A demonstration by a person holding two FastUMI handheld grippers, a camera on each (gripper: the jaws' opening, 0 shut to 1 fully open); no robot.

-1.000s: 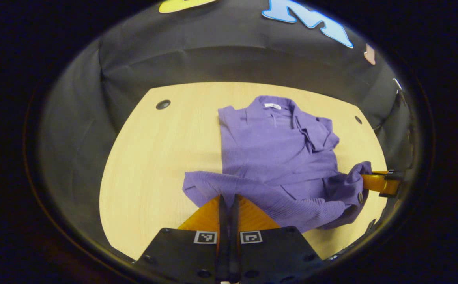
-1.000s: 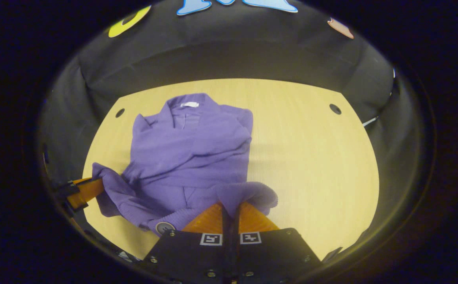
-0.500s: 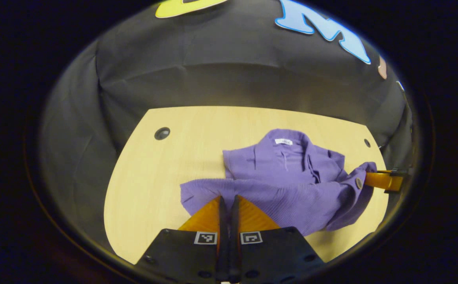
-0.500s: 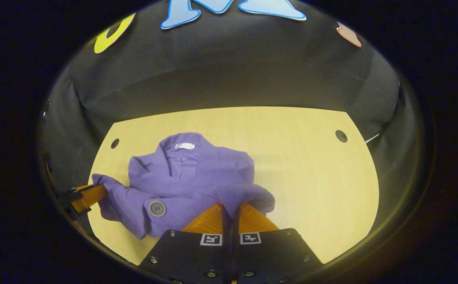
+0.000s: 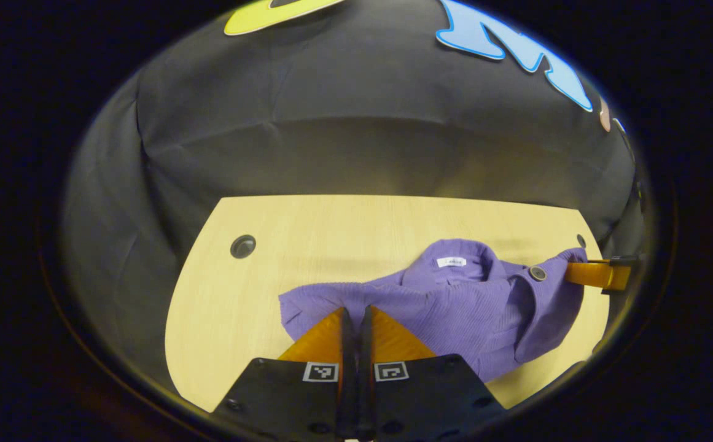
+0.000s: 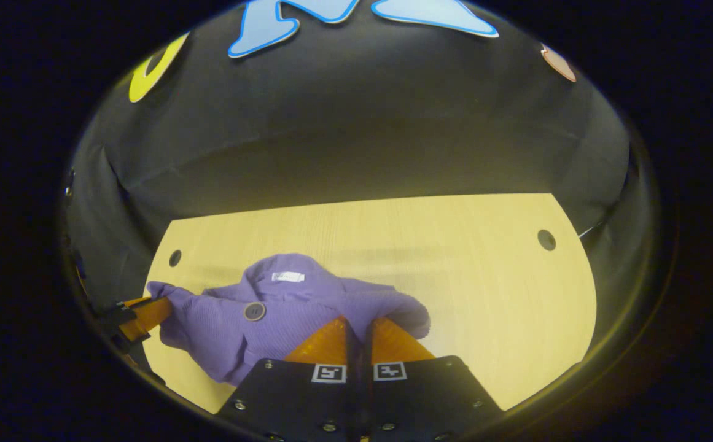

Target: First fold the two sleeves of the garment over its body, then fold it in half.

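Pale wood table point(image 5: 227, 307) under black cloth walls is what I have in front of me, and I go from my own tools outward. Nearest in the left gripper view, my left gripper point(image 5: 356, 314) has its two fingers pressed together on the ribbed hem of the one purple garment point(image 5: 454, 307), pinching the near left corner of the cloth. In the right gripper view, my right gripper point(image 6: 358, 323) does likewise: two fingers closed tight on the hem at the garment's point(image 6: 307, 304) near right corner. So I count two grippers, each pinching one corner of the same hem, and each shows at the far side of the other's view, the right one point(image 5: 577, 271) at the right edge and the left one point(image 6: 153, 307) at the left edge, both with cloth bunched at the tips. Between them the hem is held raised above the table point(image 6: 485, 294), draped over the garment's body and reaching almost to the collar. I see one round grey button point(image 6: 254, 311) on the lifted cloth, the same one point(image 5: 538, 273) near the right gripper in the left view. Just beyond it sits one white neck label point(image 5: 451, 262) inside the collar point(image 6: 287, 277). Farther back, the tabletop has two dark round holes, one toward each far corner point(image 5: 242, 246) point(image 5: 581, 240).
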